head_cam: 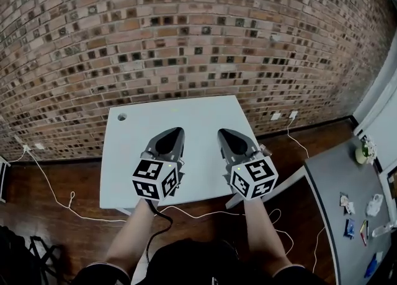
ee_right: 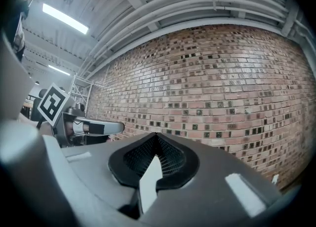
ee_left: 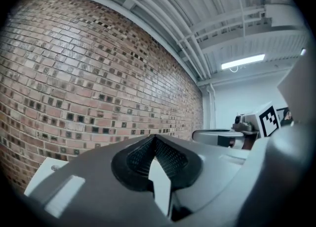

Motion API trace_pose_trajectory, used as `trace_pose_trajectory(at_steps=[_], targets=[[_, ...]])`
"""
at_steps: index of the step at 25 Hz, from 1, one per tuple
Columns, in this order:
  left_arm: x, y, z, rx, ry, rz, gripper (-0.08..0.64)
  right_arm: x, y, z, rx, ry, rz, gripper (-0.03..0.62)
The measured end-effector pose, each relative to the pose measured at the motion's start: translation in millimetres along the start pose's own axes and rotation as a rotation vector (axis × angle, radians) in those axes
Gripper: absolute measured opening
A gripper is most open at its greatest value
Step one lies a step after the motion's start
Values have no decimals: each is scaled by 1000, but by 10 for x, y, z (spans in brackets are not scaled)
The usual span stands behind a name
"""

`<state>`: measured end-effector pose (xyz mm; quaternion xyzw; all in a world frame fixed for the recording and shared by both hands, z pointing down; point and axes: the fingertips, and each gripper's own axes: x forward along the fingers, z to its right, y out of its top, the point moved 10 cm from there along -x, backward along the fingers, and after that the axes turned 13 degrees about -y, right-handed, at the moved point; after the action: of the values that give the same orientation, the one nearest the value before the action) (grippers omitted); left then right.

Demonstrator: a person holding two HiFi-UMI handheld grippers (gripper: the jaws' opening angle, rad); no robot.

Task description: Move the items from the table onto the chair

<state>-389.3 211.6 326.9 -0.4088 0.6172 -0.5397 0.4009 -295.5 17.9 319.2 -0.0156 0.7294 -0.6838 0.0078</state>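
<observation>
Both shut and empty, left claw [head_cam: 178,131] and right claw [head_cam: 223,132] over white tabletop [head_cam: 205,109]; items [head_cam: 374,205] well off right on grey tabletop [head_cam: 335,184], nearer right claw.

One white surface [head_cam: 205,113] stands against one brick wall [head_cam: 198,30], with one round hole [head_cam: 121,117] at its far left corner. Two grippers hang over its near half: the left gripper [head_cam: 180,131] and the right gripper [head_cam: 221,132], each bearing one marker cube [head_cam: 155,180], two cubes in all. Two white sockets [head_cam: 276,116] sit just right of the white surface. Further right stands one grey surface [head_cam: 332,181] with about seven small items [head_cam: 375,204], too small to name.
</observation>
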Motion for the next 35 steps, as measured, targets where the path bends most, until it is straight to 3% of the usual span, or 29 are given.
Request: trace_pose_trajectory(at_steps=[7,12,17,23,27,30,33,35], targets=[[5,-120,-33,-12,-1,-23,11,73,-140,41,-9,-37,-47,2],[85,-400,-37,-47,-10,-68,11,140,-531,237,-41,-131,-170,3],[229,-771,-71,-79,-17,-107,11,282,-1140,522,-52,-185,-360,130],[338,-1167,-38,-134,-51,-185,11,366,-1957,841,-19,-280,-585,339],[354,-1348,-69,-170,-54,-217,11,442,-2401,977,3,-317,-729,405],[325,-1452,-131,-192,-47,-236,11,453,-2628,1045,54,-345,-816,405],[310,-1531,-193,-209,-41,-248,11,430,-2683,1028,71,-344,-822,397],[315,-1550,-219,-221,-36,-248,11,447,-2676,994,60,-323,-824,313]])
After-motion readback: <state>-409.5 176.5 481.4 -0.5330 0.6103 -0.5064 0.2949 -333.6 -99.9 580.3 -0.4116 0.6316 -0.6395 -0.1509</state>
